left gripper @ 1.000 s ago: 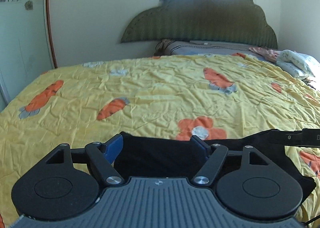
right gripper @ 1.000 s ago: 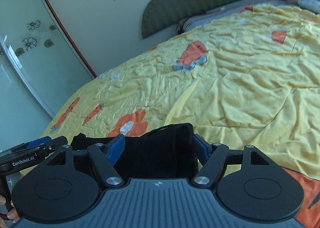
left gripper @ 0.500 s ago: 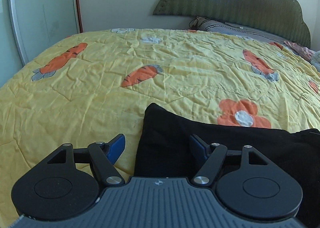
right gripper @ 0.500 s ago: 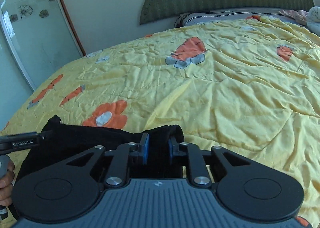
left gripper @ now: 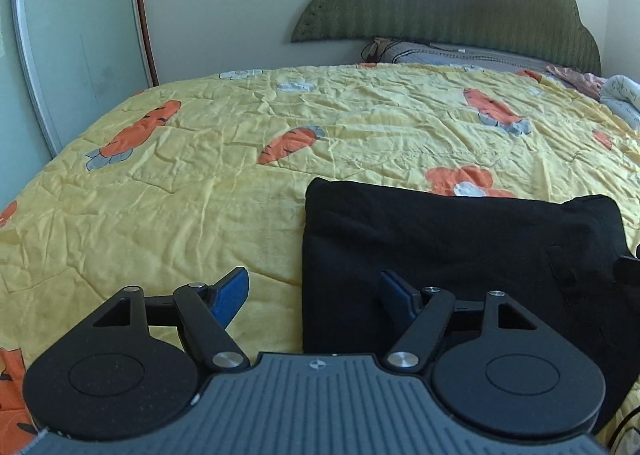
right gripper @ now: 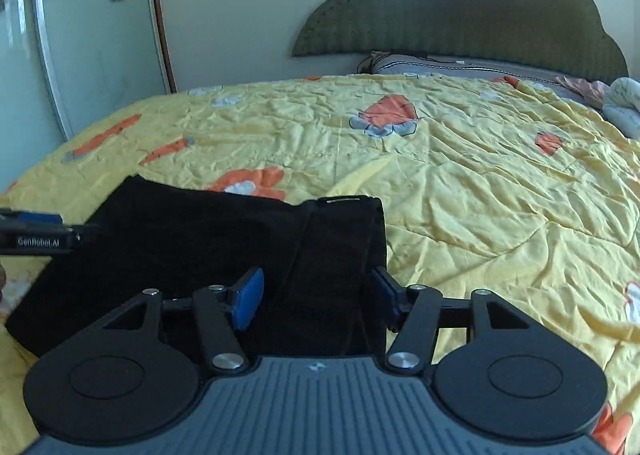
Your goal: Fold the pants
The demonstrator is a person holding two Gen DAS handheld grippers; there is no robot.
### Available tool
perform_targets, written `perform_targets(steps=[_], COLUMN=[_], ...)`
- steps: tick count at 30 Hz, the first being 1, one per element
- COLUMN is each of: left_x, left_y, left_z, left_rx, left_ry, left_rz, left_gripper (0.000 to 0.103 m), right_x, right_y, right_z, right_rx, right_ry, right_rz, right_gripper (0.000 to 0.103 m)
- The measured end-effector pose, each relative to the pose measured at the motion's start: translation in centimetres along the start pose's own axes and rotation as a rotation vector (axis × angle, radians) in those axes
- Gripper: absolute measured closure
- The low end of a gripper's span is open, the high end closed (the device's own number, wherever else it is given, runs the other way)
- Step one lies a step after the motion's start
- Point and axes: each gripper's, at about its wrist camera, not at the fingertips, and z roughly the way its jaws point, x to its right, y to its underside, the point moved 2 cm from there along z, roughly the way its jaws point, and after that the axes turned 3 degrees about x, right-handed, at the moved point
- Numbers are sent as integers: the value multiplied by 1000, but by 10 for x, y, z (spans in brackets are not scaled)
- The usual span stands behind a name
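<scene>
Right gripper [right gripper: 316, 295] jaws newly apart over pants [right gripper: 192, 239]

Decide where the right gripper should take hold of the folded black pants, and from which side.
Grip the pants' right edge, near the corner with the small label. Come from the near side, fingers straddling that edge: the layers stack there, and bare yellow quilt beside it leaves room.

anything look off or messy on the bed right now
Nothing stands out. The black pants lie folded in a compact rectangle on the yellow quilt, edges fairly square. The quilt is wrinkled but not bunched. Both the left gripper and right gripper are open, gripping nothing.
</scene>
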Motion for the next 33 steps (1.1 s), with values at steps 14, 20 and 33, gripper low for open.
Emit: perform_targets(steps=[14, 20, 33], left_x=[-16, 1, 13], left_y=[33, 41, 41], left_z=[-63, -55, -65], left_rx=[-18, -97, -93], left_ry=[107, 123, 68], left_rz=[-80, -90, -43], left_gripper=[31, 32, 29], right_x=[-35, -41, -51], right_y=[22, 38, 36], right_z=[-43, -31, -48], right_rx=[69, 20, 43], right_ry=[-13, 5, -20], right_rz=[-94, -131, -123], right_gripper=[45, 46, 45])
